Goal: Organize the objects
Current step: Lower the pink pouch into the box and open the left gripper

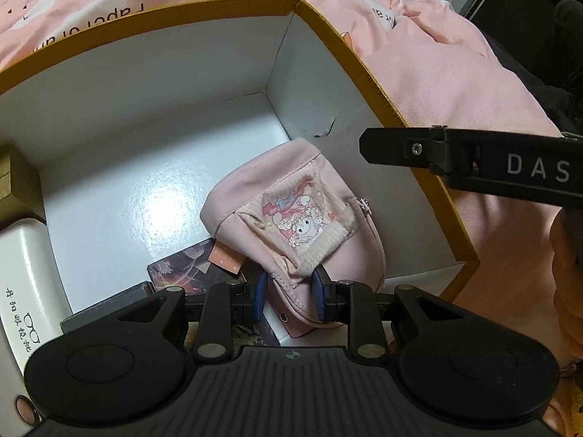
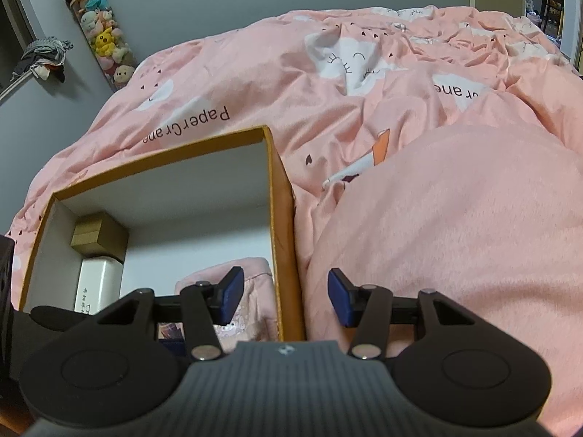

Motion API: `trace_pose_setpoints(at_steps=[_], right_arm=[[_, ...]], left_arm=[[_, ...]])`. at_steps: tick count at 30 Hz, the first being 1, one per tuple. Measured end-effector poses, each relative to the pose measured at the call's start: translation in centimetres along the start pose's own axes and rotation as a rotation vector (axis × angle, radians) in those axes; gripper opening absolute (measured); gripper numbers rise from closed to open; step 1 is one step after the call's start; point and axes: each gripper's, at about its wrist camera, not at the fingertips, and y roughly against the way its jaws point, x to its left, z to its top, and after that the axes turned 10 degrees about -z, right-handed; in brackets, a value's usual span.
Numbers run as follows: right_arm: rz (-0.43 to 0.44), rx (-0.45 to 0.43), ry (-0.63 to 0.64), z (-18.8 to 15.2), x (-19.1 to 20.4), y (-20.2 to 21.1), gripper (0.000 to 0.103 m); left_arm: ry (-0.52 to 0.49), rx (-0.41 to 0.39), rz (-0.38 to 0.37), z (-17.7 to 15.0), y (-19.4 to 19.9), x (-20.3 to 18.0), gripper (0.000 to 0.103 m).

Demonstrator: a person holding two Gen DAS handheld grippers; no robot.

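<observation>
A pink zip pouch [image 1: 291, 218] with a cartoon patch lies inside the white-lined, yellow-rimmed cardboard box [image 1: 328, 36], near its right wall. My left gripper [image 1: 289, 296] is shut on the pouch's near edge, with fabric pinched between the blue pads. In the right wrist view the pouch [image 2: 251, 280] shows low in the box [image 2: 280, 189]. My right gripper [image 2: 286, 298] hangs open above the box's right wall with nothing between its fingers. One of its black fingers [image 1: 437, 160] reaches in from the right in the left wrist view.
In the box's left part lie a white glasses case [image 1: 25, 273], a small gold box [image 1: 14, 182] and a dark printed card [image 1: 182, 269]. The box rests on a pink bedcover [image 2: 364, 91]. A fluffy pink blanket [image 2: 455, 236] lies right of it. A tube of plush toys [image 2: 102, 36] hangs on the wall.
</observation>
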Motion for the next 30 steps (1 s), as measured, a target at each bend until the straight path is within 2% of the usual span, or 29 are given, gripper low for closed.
trace_pose_setpoints(at_steps=[3,5,8,12,15,16,17,19,26,30], right_arm=[[-0.005,-0.003,0.003,0.0,0.0,0.1,0.053],[-0.008,-0.005,0.006,0.1,0.1,0.2,0.054],[-0.013,-0.014,0.010,0.2,0.3,0.4,0.054],[-0.032,-0.035,0.022,0.3,0.6,0.6,0.054],[-0.038,-0.038,0.026,0.4,0.7,0.7,0.054],[-0.039,-0.038,0.025,0.4,0.7,0.7,0.054],[-0.041,-0.038,0.025,0.4,0.7,0.7,0.054],[-0.044,-0.042,0.024,0.4,0.7,0.7,0.054],[-0.049,-0.021,0.033,0.2,1.0,0.1,0.053],[-0.053,-0.022,0.039,0.1,1.1,0.3,0.053]], left_arm=[[0.004,-0.036,0.024,-0.2,0.6,-0.2,0.037],[0.008,-0.069,0.040,-0.7,1.3,-0.4,0.056],[0.047,-0.129,0.014,-1.1,2.8,-0.2,0.059],[0.128,-0.256,0.028,-0.1,4.5,0.8,0.057],[0.146,-0.285,0.094,1.1,3.9,1.6,0.055],[0.148,-0.274,0.107,1.4,3.5,1.9,0.052],[0.146,-0.254,0.111,1.5,3.0,2.1,0.043],[0.143,-0.204,0.073,1.6,2.2,2.3,0.029],[0.119,-0.200,0.068,1.8,0.9,1.5,0.029],[0.141,-0.230,0.064,1.3,1.4,1.6,0.029]])
